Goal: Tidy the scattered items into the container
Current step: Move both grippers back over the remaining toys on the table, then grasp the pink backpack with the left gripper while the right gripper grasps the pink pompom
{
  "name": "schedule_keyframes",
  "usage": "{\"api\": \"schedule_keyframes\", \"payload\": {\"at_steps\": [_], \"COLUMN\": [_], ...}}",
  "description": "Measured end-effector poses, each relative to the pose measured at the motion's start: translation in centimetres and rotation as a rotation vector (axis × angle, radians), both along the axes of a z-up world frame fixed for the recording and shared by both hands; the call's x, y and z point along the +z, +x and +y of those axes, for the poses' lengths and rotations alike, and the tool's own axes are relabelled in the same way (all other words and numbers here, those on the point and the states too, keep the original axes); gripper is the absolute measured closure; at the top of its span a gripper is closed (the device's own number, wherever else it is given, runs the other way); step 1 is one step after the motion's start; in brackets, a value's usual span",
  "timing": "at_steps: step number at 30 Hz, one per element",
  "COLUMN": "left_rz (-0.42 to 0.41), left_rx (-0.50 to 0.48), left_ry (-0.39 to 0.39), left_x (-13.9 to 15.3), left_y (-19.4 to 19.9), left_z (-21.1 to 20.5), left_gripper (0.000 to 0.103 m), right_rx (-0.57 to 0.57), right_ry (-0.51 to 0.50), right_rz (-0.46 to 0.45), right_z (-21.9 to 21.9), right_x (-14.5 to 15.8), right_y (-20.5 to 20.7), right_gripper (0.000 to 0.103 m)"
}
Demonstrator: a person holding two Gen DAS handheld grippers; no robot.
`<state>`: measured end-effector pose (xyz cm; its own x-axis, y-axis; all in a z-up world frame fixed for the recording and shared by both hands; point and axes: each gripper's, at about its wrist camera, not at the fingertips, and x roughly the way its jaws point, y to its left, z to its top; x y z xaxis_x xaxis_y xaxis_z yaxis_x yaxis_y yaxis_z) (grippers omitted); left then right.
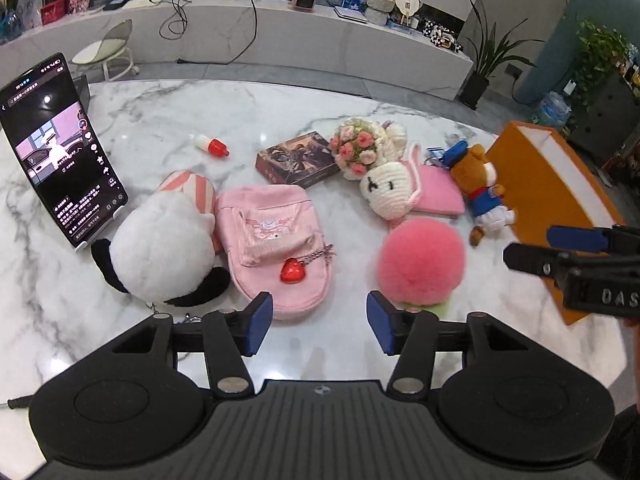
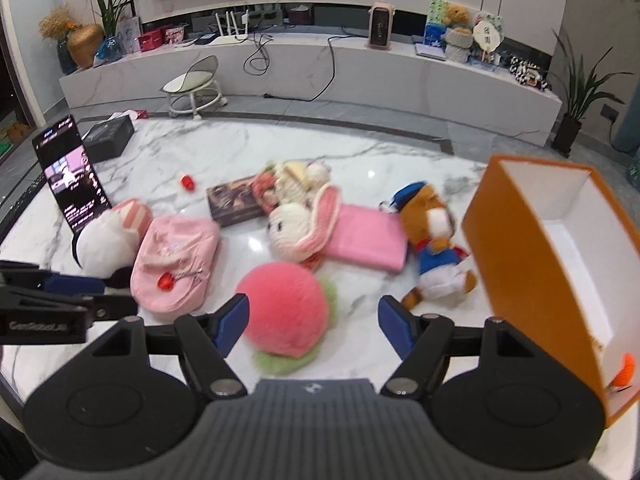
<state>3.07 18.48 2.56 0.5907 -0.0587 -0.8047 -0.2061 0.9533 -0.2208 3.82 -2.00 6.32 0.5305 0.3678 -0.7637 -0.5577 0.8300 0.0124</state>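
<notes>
step: reach for peach plush (image 2: 285, 312) | right gripper (image 2: 312, 328) fingers apart, nothing clamped, peach just ahead between them | left gripper (image 1: 320, 324) fingers apart, empty, near pink bag (image 1: 276, 240) | box (image 2: 560, 272) open at table (image 1: 168, 120) right edge | tip: straddle the plush body, not the green leaf; close gently, fur squashed easily
</notes>
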Motion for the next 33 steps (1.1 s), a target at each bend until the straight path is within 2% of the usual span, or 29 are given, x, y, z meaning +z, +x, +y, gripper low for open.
{"api": "schedule_keyframes", "payload": {"at_steps": [9,15,27,30,33], "left_rz": [0.026,0.034,0.035,0.024,0.004], "left_rx": [0.004,0.008,0.019,0.029,0.062], "left_ry": [-0.010,0.023,0.007,-0.027,-0.096], "left_x": [-2.7,-3.6,-5.0,-5.0,-4.7], "left_y": [1.0,1.6,2.4,2.5,2.0], "left_z": [0.1,0.4,1.1,1.6,2.3], "left_gripper": [0.041,0.040,0.034,0.033,0.033], "right_rx": [0.007,0.006,0.010,0.005,0.001], "right_ry": [-0.027,-0.040,-0.048,-0.049,-0.044], "right_rz": [0.048,0.064,0.080,0.077,0.078], "right_z": [1.3,2.0,3.7,4.0,4.1], "right_x": [-3.6,-5.0,-7.1,-7.4,-7.5], "right_y": [0.2,1.1,2.1,2.3,2.5], "right_gripper": [0.024,0.023,0.023,0.020,0.020]}}
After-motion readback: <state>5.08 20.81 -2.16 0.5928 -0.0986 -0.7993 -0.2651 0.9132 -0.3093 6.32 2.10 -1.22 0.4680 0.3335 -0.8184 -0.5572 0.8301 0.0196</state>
